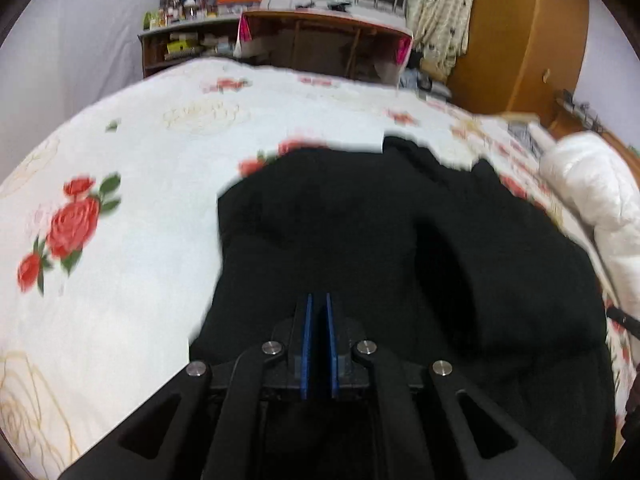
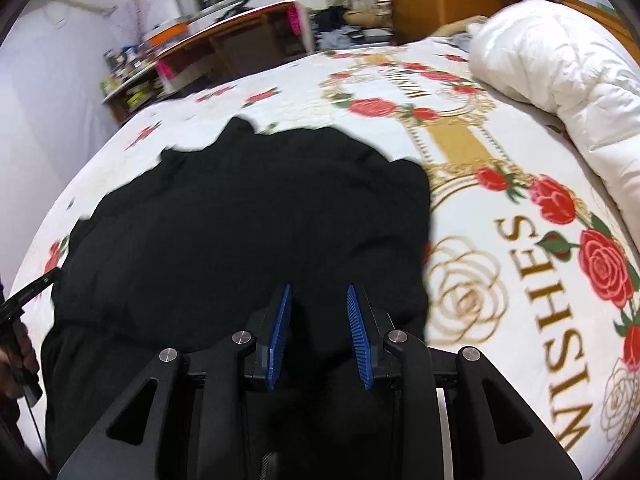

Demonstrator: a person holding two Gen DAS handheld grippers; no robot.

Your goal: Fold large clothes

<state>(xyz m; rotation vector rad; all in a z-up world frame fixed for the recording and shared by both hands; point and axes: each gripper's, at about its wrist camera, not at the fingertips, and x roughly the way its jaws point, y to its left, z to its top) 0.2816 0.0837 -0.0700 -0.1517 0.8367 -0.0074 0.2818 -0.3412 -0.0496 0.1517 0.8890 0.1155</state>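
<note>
A large black garment (image 1: 400, 248) lies spread on the flowered bedspread (image 1: 140, 160), and its near part rises up to both grippers. My left gripper (image 1: 319, 298) has its blue pads almost together, with a thin dark strip of the cloth between them. In the right wrist view the same black garment (image 2: 248, 220) fills the middle. My right gripper (image 2: 318, 292) is shut on a thicker bunch of its near edge, with black cloth filling the gap between the pads. The left gripper's black frame (image 2: 28, 292) shows at the left edge of that view.
A rolled white duvet (image 2: 560, 80) lies along the right side of the bed. Beyond the bed's far edge stand a wooden desk (image 1: 328, 36) and a cluttered shelf (image 1: 180, 36), with a window and a wooden wardrobe (image 1: 520, 32) behind. The bedspread (image 2: 500, 240) is bare to the garment's right.
</note>
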